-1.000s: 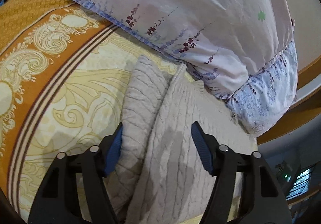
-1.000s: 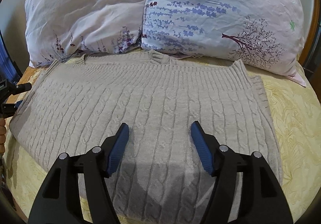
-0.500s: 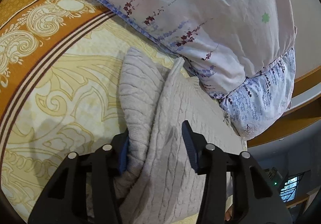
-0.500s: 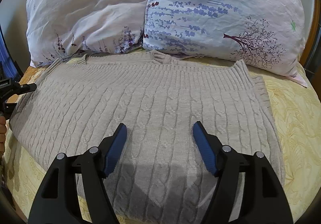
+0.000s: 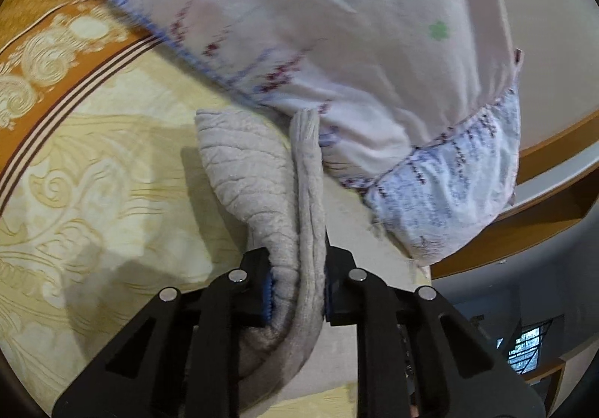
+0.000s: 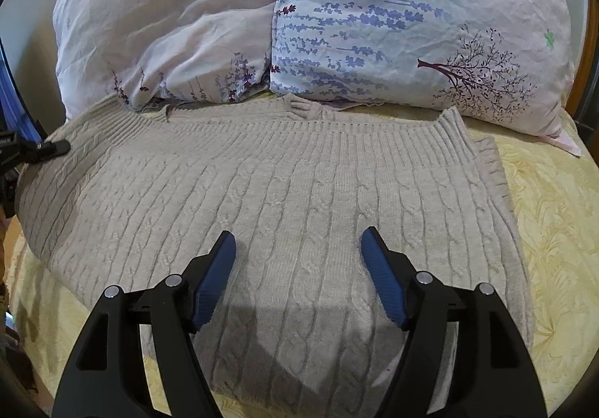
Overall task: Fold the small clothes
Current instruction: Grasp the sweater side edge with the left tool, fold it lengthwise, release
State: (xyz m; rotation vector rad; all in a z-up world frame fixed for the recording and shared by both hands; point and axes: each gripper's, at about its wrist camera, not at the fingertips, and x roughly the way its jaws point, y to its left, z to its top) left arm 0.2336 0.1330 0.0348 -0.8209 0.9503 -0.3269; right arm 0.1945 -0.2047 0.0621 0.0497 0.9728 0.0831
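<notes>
Sweater edge gripped for the fold.
Left gripper [image 5: 297,290] has just closed on the sweater [image 6: 284,208], pinching its left edge; right gripper [image 6: 297,268] hovers wide over its middle, near the bed's [image 6: 554,215] pillow end.

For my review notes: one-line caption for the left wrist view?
Left gripper clamped on a bunched edge of the beige knit sweater beside a floral pillow.

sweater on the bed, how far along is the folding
Done: the sweater lies flat on the bedsheet below the pillows. In hand: the left tool has just closed on its bunched side edge. Left: no fold is laid over yet, and the right tool hangs open above the knit.
</notes>
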